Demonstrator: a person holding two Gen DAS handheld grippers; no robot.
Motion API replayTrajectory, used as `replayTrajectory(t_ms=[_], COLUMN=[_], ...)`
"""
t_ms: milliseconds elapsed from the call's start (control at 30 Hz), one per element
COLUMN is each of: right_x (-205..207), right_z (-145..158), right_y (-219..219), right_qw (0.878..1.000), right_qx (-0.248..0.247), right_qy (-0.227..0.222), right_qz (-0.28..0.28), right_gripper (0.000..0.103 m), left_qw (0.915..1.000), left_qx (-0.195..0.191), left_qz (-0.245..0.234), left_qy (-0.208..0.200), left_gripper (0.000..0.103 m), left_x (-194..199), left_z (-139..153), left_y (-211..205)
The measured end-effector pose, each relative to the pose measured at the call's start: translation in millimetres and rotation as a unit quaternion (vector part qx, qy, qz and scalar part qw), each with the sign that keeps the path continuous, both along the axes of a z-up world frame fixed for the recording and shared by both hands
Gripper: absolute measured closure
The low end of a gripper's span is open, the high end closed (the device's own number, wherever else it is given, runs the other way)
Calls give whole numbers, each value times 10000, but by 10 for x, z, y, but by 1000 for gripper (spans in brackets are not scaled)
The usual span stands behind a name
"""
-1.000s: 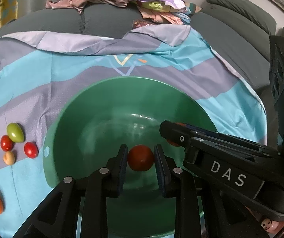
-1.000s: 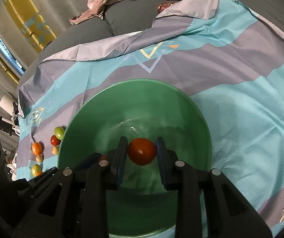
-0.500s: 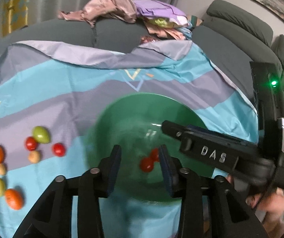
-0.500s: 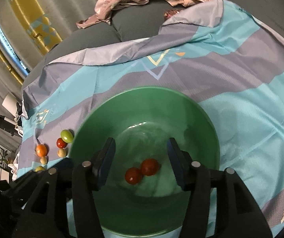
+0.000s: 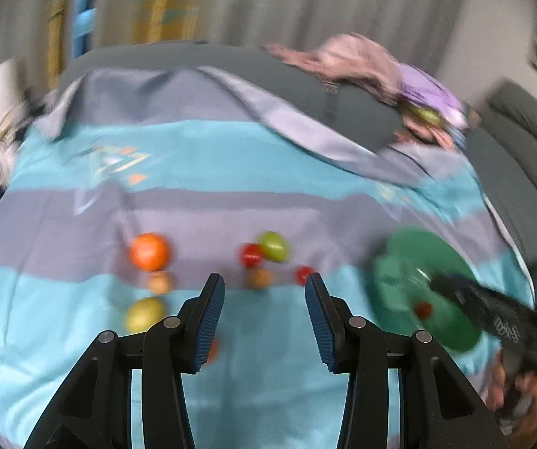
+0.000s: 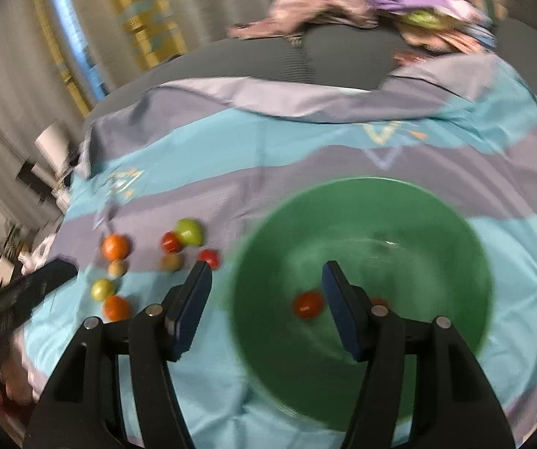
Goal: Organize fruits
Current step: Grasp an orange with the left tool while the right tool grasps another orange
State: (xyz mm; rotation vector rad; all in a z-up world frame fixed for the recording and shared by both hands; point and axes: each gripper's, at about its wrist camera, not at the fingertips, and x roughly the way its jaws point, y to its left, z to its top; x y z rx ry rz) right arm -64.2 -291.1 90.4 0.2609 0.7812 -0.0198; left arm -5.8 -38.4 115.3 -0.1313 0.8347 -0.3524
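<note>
Green bowl (image 6: 362, 202) upright on striped cloth, two red tomatoes (image 6: 308, 305) inside; loose mixed fruits (image 6: 188, 232) clustered left of it.

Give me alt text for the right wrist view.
Open, empty right tongs hang over a green bowl holding a red tomato. Left of the bowl, more fruits lie scattered on a striped cloth. The picture is blurred.

- The left wrist view looks forward and down between its own fingers (image 5: 208, 321), from left of the green bowl (image 5: 452, 340), which sits at its right edge.
- The right wrist view looks down from close above the green bowl (image 6: 362, 194), filling its centre right.
- Both views are blurred and share the bowl and the loose fruits (image 5: 148, 251) (image 6: 115, 246) on the striped cloth (image 5: 231, 157) (image 6: 268, 138) left of the bowl.
</note>
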Motion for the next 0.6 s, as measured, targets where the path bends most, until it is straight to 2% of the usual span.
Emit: replayTrajectory(t_ms=[133,200,333,433,500,600], right_x=[80,95,199,339,447,648], right_z=[-78,-100,-197,-367,-481,-634], right_y=[391,605,996,1260,1427,1650], right_qw=[9984,9962,9883,9811,9752,9662], right_qx=[-165,-301,-137,-38,-58,-32], right_qy=[97,84,104,299,521,910], right_qz=[527,809,1516,1912,2149,2412], right_gripper=[41,41,41,41,41,42], left_qw=[9978,9967,9948,9927,9887,9856], left_qx=[-54,-81,-334,-563,-848,-664], left_qz=[588,713,731,639,523,794], left_qy=[293,392,630,858,1117,1334], left_gripper=[59,59,59,59,59,59], left_x=[212,257,462,620,736,873], left_z=[-206,-260,-369,-467,-590,-700], left_y=[359,432,562,626,671,730])
